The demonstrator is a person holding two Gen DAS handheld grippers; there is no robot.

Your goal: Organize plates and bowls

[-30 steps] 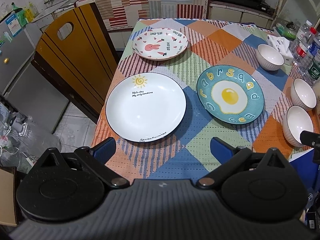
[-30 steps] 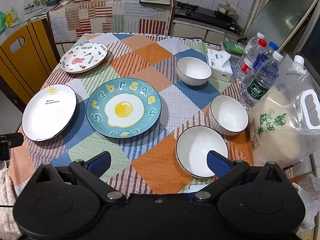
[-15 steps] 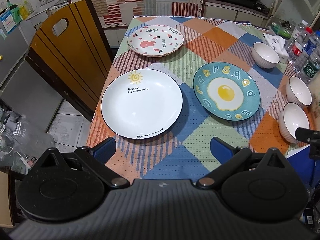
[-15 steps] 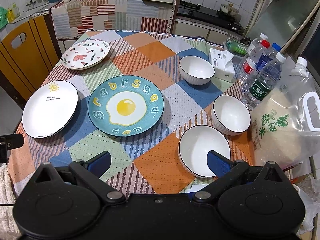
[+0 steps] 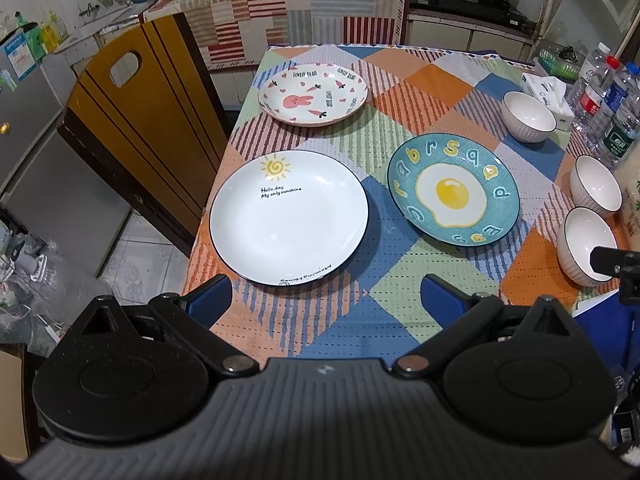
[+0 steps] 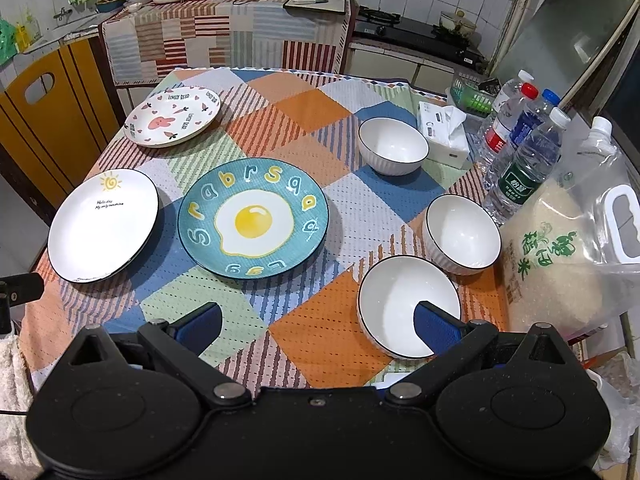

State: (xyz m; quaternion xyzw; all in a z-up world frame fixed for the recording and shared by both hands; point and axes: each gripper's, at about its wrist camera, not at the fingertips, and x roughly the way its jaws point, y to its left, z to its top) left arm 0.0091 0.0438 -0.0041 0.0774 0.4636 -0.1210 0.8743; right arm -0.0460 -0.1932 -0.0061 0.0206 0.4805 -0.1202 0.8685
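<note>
Three plates lie on the patchwork tablecloth: a white sun plate (image 5: pixel 288 218) (image 6: pixel 102 224) near the left edge, a teal fried-egg plate (image 5: pixel 452 188) (image 6: pixel 253 218) in the middle, and a pink rabbit plate (image 5: pixel 312 94) (image 6: pixel 172 122) at the far left. Three white ribbed bowls sit to the right: far (image 6: pixel 392 146) (image 5: pixel 528 117), middle (image 6: pixel 462 234) (image 5: pixel 596 184), near (image 6: pixel 396 300) (image 5: pixel 582 244). My left gripper (image 5: pixel 326 298) hangs open over the near table edge, just short of the sun plate. My right gripper (image 6: pixel 318 326) is open, its right finger over the near bowl.
A clear bag of rice (image 6: pixel 568 256), water bottles (image 6: pixel 524 168) and a tissue pack (image 6: pixel 444 130) crowd the table's right side. A wooden chair (image 5: pixel 140 120) stands at the left edge. A cloth-covered counter (image 6: pixel 240 36) and a stove lie behind.
Both grippers have drifted slightly, so the table sits a little differently in each view. Nothing on the table has moved and both grippers stay open.
</note>
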